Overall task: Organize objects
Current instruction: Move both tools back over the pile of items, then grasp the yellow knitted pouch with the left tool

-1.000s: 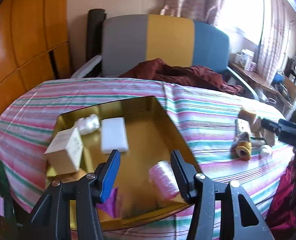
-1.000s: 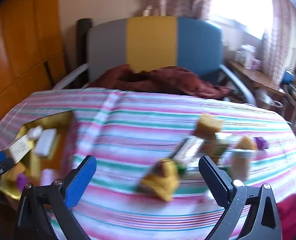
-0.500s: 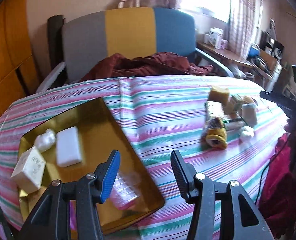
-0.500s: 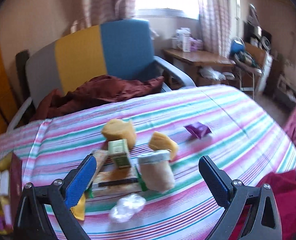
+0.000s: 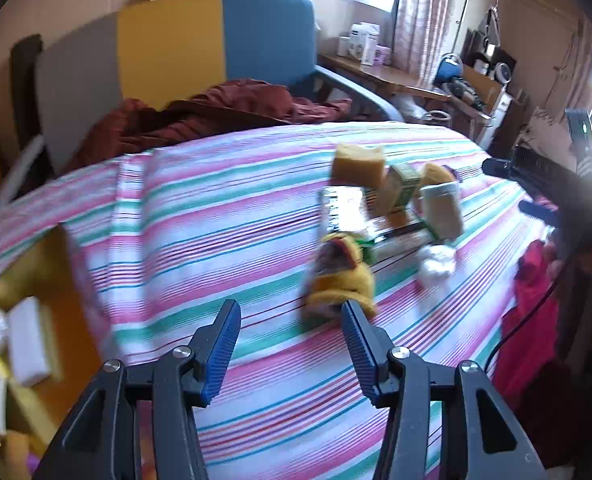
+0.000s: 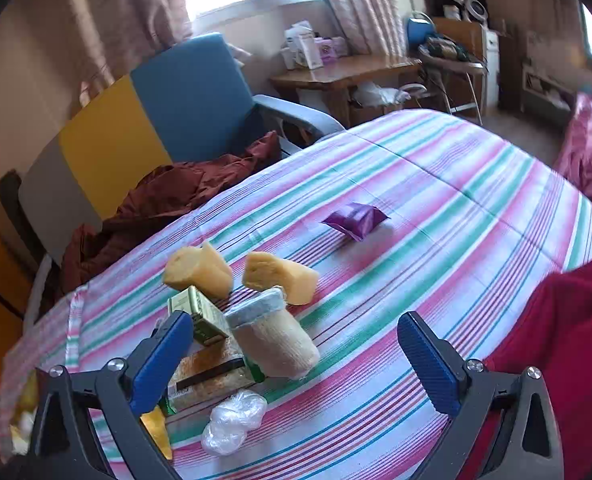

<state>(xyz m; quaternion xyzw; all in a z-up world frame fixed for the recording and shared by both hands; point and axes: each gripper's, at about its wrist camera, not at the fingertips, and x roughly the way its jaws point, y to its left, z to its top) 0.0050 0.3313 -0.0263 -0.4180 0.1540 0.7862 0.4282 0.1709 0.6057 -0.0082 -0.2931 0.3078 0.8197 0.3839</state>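
A pile of small objects lies on the striped tablecloth (image 6: 436,184): two yellow sponges (image 6: 197,268) (image 6: 279,276), a green box (image 6: 199,316), a jar with a foil lid (image 6: 273,336) on its side, a flat packet (image 6: 211,376) and a clear plastic bundle (image 6: 233,420). A purple sachet (image 6: 356,220) lies apart, farther back. My right gripper (image 6: 296,348) is open wide just before the pile, its pads clear of the jar. My left gripper (image 5: 289,344) is open and empty. A blurred yellow packet (image 5: 342,276) lies just beyond its right fingertip (image 5: 352,320).
A gold tray (image 5: 51,280) holding a white bar (image 5: 27,340) and other small items sits at the table's left edge. Behind the table stands a grey, yellow and blue chair (image 5: 167,52) with a dark red cloth (image 5: 215,108). Red fabric (image 6: 568,320) lies at the near right.
The left gripper has swung right, off the gold tray and over the striped cloth toward the pile. The right gripper has rolled and closed in on the pile. Neither gripper's jaw width has changed.
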